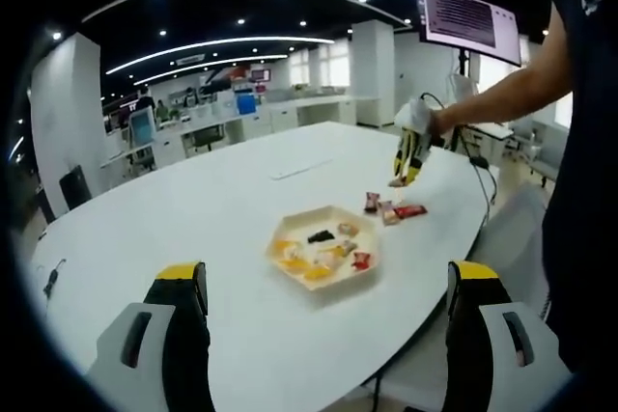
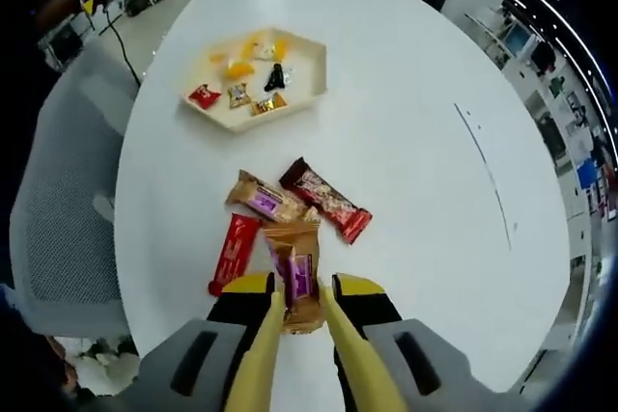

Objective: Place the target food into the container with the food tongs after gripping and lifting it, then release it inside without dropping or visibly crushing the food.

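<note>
Right gripper view: my right gripper (image 2: 297,308) holds the food tongs (image 2: 253,373), whose yellow blades run forward from between my jaws; their tips pinch a brown snack packet with a purple label (image 2: 294,275), lifted above the white table (image 2: 415,113). Left gripper view: my left gripper (image 1: 328,282) hangs idle over the near edge of the table, jaws wide and holding nothing.

Risk, as I judge it: the grip sits at the near end of the brown packet, so most of the packet hangs beyond the blades. A quick swing could let the glossy wrapper slide out and drop before the hexagonal tray (image 2: 311,79). Squeezing harder to prevent this could dent the bar inside.

Surroundings: just below the held packet lie three more packets close together, a red one (image 2: 232,252) at the left, a tan one with a purple label (image 2: 266,200) and a dark red bar (image 2: 326,201) farther off. The tray lies well beyond them, to the far left, and already holds several small sweets. Between the cluster and the tray the table is bare, so nothing blocks the carry. A mesh chair (image 2: 60,229) stands off the left edge of the table. In the left gripper view, a monitor (image 1: 469,20) on a stand rises beyond the far side of the table.
</note>
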The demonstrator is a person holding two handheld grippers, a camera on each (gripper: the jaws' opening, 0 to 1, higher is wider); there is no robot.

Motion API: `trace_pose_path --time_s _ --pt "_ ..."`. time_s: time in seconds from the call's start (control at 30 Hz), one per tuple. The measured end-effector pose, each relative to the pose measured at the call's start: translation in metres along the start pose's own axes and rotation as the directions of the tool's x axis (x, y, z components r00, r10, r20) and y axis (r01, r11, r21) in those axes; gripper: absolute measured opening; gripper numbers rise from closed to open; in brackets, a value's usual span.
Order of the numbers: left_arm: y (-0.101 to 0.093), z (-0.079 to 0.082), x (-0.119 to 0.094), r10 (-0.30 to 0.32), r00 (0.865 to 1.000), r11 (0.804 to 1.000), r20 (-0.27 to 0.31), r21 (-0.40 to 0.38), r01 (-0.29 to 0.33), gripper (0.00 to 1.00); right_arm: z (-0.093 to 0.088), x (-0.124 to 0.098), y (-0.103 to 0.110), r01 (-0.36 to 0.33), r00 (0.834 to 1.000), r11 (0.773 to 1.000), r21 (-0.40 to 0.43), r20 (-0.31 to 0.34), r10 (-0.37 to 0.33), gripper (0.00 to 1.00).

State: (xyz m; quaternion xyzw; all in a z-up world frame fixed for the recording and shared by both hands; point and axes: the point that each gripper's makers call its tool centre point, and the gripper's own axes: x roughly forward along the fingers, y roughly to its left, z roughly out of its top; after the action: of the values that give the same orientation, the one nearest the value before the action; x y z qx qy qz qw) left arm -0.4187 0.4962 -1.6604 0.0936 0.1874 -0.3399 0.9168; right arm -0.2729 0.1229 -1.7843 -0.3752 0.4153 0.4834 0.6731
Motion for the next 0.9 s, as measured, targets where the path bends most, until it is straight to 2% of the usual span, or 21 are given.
trace_pose_path --time_s 0.13,0.4,0.9 --pt "0.000 0.001 0.001 -0.002 1.000 1.000 0.007 0.000 0.002 0.99 0.009 -0.009 -0.007 0.013 0.999 1.000 0.028 0.032 -0.014 0.22" --pt "-0.004 -0.001 0.002 -0.022 1.000 1.000 0.002 -0.005 0.022 0.99 0.018 -0.017 -0.010 0.039 0.999 0.999 -0.006 0.009 -0.039 0.22" --pt "-0.003 -0.002 0.000 -0.017 1.000 1.000 0.005 -0.006 0.017 0.99 0.060 -0.024 -0.011 0.062 0.998 0.997 -0.047 0.021 -0.061 0.22"
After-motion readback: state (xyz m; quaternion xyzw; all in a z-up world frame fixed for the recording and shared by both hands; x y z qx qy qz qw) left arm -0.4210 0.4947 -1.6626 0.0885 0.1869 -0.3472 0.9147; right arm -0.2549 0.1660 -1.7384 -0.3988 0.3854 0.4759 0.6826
